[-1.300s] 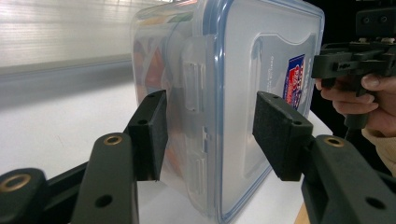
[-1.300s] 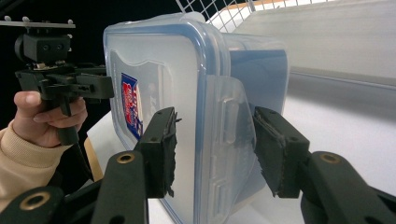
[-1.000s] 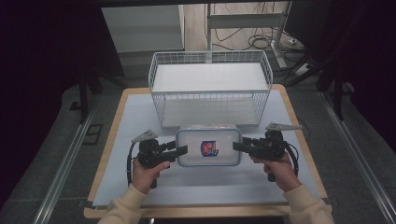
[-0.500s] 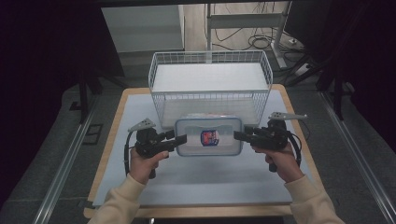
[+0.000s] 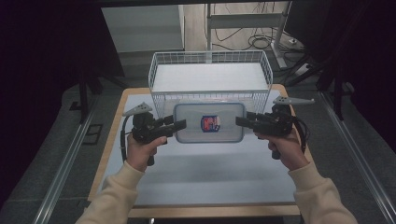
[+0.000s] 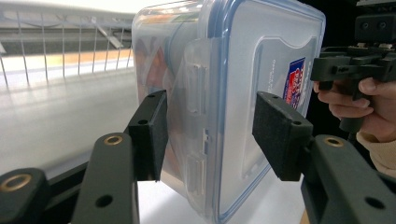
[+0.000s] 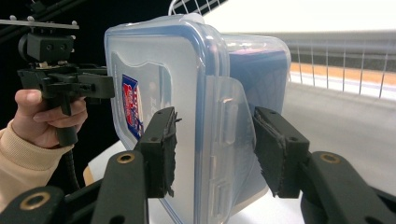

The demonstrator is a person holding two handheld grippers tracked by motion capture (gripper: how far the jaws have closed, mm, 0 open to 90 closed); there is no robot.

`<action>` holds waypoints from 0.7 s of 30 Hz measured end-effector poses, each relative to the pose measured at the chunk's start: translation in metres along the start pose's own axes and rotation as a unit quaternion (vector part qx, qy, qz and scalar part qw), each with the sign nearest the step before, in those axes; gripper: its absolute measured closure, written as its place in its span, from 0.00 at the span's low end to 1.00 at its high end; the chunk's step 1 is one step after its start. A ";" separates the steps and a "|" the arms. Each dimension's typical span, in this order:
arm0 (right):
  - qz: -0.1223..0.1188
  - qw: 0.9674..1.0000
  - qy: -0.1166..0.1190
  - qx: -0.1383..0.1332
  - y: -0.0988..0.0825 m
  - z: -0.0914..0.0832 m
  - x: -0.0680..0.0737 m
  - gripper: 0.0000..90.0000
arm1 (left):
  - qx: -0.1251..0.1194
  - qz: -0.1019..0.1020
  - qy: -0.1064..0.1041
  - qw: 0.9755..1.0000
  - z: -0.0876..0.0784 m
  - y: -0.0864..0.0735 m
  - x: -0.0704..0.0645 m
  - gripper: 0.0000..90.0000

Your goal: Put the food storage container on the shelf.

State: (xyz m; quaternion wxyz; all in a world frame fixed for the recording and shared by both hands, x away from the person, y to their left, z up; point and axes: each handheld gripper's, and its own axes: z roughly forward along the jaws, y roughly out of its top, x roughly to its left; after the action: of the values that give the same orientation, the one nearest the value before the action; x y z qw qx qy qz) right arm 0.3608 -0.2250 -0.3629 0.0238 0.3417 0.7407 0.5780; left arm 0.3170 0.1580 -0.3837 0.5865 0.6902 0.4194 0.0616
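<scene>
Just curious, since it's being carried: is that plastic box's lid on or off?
On. The blue-rimmed lid sits flush on the plastic box, and its side flap is folded down.

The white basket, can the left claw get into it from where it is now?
Probably not yet. The left claw is busy gripping one end of the plastic box, with the basket just behind; its open top looks free.

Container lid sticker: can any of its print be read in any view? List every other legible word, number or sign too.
Red and blue sticker on the lid of the clear container: has print, but too small and blurred to read in the high view and both gripper views.
Faint embossed line on the lid beside the sticker: not readable.
No other text, numbers or signs can be read.
</scene>
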 end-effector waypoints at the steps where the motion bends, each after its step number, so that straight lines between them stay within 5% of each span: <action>1: -0.001 1.000 0.001 -0.002 0.003 0.000 0.000 0.57 | -0.002 0.006 0.001 1.000 -0.001 0.008 -0.001 0.52; 21: -0.019 1.000 -0.001 -0.019 0.064 0.000 0.000 0.56 | -0.017 0.031 0.011 0.999 -0.003 0.063 -0.002 0.52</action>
State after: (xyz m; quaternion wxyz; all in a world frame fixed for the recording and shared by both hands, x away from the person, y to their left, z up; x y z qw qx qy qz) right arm 0.3919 -0.2189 -0.3070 0.0421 0.3275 0.7357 0.5914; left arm 0.3457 0.1613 -0.3274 0.5911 0.6924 0.4029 0.0946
